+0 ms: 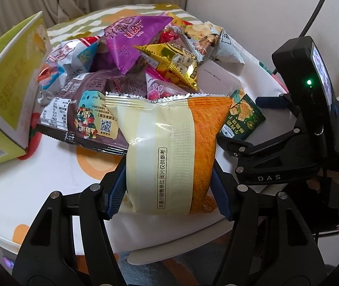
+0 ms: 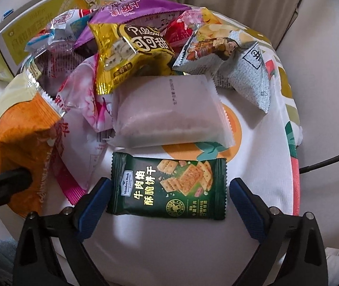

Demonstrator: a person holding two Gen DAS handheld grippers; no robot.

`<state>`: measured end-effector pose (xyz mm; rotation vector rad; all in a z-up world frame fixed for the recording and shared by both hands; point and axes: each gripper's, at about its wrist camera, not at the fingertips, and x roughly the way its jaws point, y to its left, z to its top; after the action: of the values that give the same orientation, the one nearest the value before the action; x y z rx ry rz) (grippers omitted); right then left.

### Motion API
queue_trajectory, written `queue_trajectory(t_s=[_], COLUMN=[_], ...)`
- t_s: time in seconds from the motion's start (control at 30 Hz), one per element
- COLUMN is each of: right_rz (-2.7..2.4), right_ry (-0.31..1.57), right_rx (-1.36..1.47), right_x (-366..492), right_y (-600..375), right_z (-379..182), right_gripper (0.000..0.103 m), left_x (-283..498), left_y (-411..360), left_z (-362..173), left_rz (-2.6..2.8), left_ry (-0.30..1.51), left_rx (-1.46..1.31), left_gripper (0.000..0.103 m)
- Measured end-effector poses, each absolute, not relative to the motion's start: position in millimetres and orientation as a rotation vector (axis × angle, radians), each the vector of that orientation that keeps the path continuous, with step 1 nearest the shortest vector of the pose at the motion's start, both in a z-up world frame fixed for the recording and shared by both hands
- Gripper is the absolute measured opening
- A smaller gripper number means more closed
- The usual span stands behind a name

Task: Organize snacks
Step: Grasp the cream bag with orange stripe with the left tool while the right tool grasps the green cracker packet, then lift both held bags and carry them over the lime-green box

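My left gripper [image 1: 169,188] is shut on a cream-and-orange snack packet [image 1: 169,147], held upright above the table's near edge; the same packet [image 2: 26,138] shows at the left of the right wrist view. A dark green cracker packet [image 2: 167,188] lies flat on the cloth. My right gripper [image 2: 169,195] is open around it, the left pad close to the packet's edge and the right pad a little apart from it. In the left wrist view this green packet [image 1: 240,116] lies between the right gripper's fingers.
Several snack packets are heaped behind: a gold one [image 2: 131,54], a purple one [image 1: 131,40], a frosted white one [image 2: 167,114] and a grey one [image 2: 248,76]. A yellow-green box [image 1: 9,90] stands at the left. The patterned cloth [image 2: 260,162] covers a round table.
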<state>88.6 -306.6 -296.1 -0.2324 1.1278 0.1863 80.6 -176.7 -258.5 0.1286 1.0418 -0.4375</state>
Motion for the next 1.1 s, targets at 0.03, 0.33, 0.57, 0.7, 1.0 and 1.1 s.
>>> queue_trajectory(t_s=[0.03,0.33,0.57,0.7,1.0,1.1], right_rz=[0.188,0.221,0.213,0.252,0.222,0.208], right_ry=[1.128,1.094,1.077,1.054,1.079,1.056], right_rx=[-0.228,-0.214,-0.206,-0.153,-0.154,-0.178], right_x=[88,71,64,59,51,56], right_y=[-307,-294,-301,-306,-300,-305], right_z=[-296,-292,-284,-268,-276,-275], right_gripper=[0.094,0.068,0.054,0.021,0.057,0.074], left_x=[81,77,73,71,71,73], left_y=[-176,-176,-177,-176,-176,-175], left_z=[-258,-256,-249,-245,-243,-242], left_rz=[-0.438,-0.433,-0.43,-0.43,-0.426,-0.423], left_ry=[1.041,1.038,1.023,1.015,1.008,1.005], left_rx=[0.126,0.118,0.119,0.114,0.112,0.105], left_gripper=[0.06,0.06,0.06,0.06,0.06,0.06])
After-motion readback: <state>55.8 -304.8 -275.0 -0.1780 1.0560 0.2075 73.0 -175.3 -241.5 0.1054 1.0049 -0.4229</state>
